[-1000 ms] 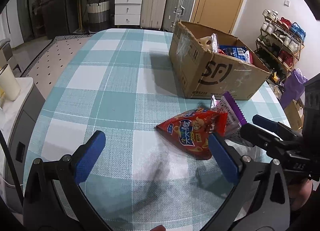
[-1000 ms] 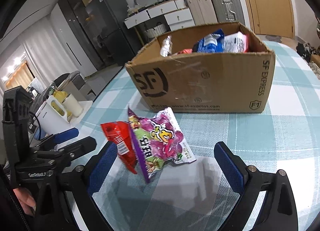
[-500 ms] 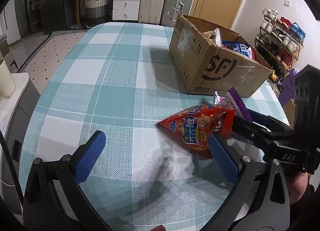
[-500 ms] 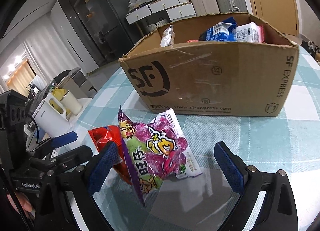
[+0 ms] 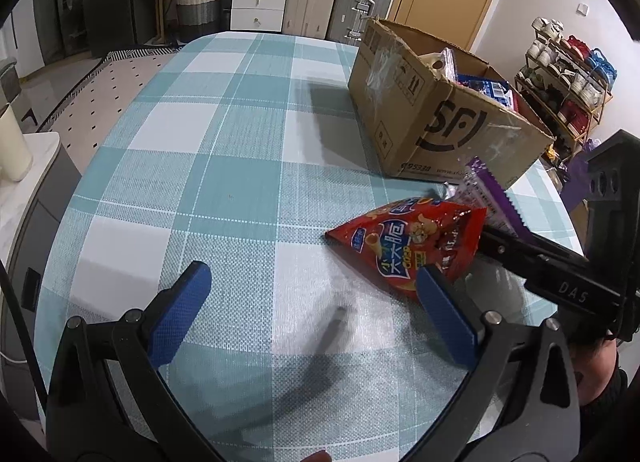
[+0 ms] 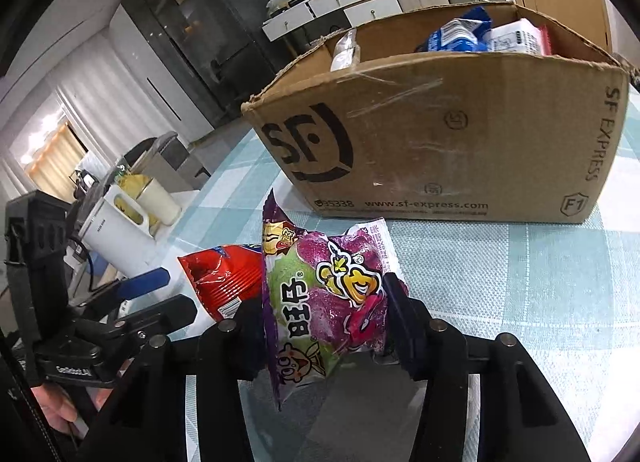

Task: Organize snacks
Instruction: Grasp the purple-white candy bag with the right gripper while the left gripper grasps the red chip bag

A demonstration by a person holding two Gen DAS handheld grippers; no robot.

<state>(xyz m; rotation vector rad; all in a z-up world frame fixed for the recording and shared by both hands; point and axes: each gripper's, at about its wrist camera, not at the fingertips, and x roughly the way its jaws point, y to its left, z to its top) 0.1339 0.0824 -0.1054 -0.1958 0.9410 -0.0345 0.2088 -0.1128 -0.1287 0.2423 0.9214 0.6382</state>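
Note:
My right gripper (image 6: 326, 318) is shut on a purple snack bag (image 6: 324, 302), its jaws pressing both sides of the bag just above the table. The bag's purple edge (image 5: 494, 197) shows in the left wrist view, with the right gripper's arm (image 5: 552, 266) behind it. A red snack bag (image 5: 412, 242) lies on the checked tablecloth beside it, also in the right wrist view (image 6: 224, 278). My left gripper (image 5: 312, 302) is open and empty, its right finger close to the red bag. The cardboard SF box (image 6: 460, 133) holds several snacks.
The box (image 5: 432, 117) stands at the table's far right. A shoe rack (image 5: 568, 73) is beyond the table on the right. A white cabinet with a cream jug (image 5: 12, 145) stands at the left edge. Suitcases and drawers line the back wall.
My right gripper has moved forward and closed on the purple bag, which was lying loose between open jaws. My left gripper stayed open, drifting slightly towards the red bag.

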